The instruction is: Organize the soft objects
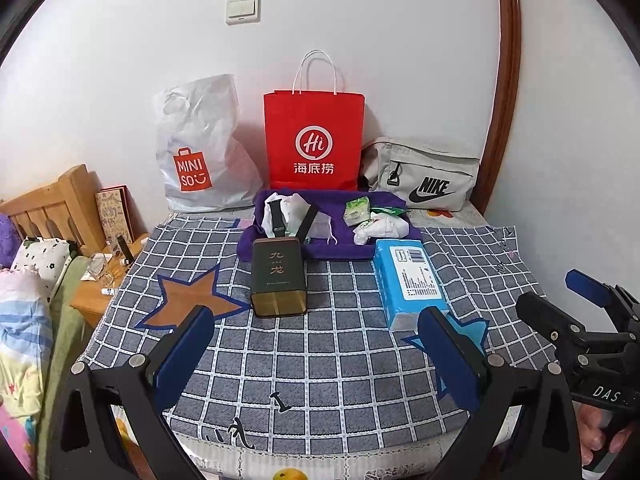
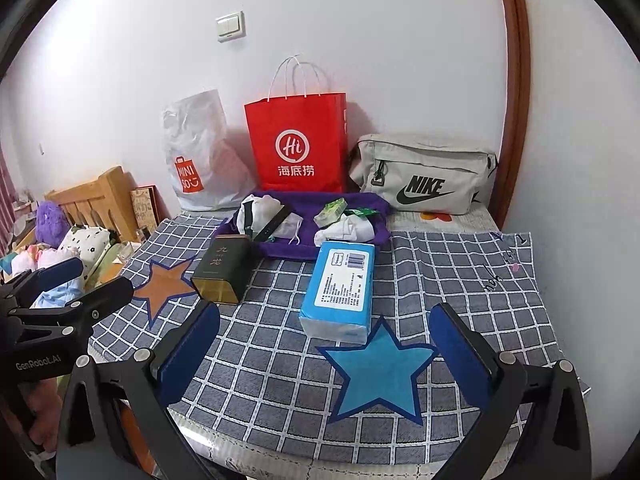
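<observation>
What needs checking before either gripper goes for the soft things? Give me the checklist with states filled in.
1. Left gripper open and empty: ok.
2. Right gripper open and empty: ok.
3. Blue tissue pack within a clear approach, nothing on top: ok.
4. Dark tea tin stands close to the purple tray, may obstruct the left side: not ok.
5. Soft items in the tray, such as the white cloth, separable from the watch strap: cannot tell.
6. Red paper bag upright, mouth open: cannot tell.
</observation>
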Demonstrator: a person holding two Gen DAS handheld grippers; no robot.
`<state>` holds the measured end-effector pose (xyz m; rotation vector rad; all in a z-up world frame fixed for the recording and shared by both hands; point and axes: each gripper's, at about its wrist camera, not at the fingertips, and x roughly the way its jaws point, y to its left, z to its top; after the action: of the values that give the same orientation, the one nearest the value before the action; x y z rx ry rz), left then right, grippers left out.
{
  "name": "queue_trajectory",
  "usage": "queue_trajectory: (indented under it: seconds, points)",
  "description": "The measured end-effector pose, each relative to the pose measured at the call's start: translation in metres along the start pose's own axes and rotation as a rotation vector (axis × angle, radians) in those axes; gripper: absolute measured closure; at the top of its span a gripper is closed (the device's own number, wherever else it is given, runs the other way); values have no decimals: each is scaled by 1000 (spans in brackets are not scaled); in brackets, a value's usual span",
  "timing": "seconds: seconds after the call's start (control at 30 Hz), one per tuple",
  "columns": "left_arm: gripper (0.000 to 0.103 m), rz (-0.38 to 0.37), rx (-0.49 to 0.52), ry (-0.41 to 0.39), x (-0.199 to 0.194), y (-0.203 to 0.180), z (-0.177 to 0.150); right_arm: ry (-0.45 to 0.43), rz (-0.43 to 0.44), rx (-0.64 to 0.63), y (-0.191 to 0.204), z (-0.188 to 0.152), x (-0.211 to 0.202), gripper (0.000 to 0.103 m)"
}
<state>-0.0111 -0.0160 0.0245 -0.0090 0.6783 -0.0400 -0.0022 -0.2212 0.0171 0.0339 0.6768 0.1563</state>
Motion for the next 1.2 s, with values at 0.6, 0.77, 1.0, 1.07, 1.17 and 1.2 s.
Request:
queue_trajectory:
  seconds: [0.6, 0.77, 1.0, 1.07, 1.17, 1.2]
  points:
    - [0, 4, 3, 0, -1, -1, 0, -3, 1, 3, -1, 0, -2, 0]
    - [0, 3, 1, 1, -2, 0, 1, -4, 3, 2, -1, 0, -4, 0]
    - [0, 4, 4, -1, -2, 0, 1, -6, 3, 2, 0, 1, -5, 0]
    - [0, 2, 1, 0, -2, 1, 1, -6, 4, 2, 0, 2, -5, 0]
    - [0, 5, 2, -1, -2, 1, 1, -5, 3, 3, 1, 2, -6, 0]
    - [0, 4, 1, -1, -2, 2, 1, -6, 4, 3, 1, 2, -6, 0]
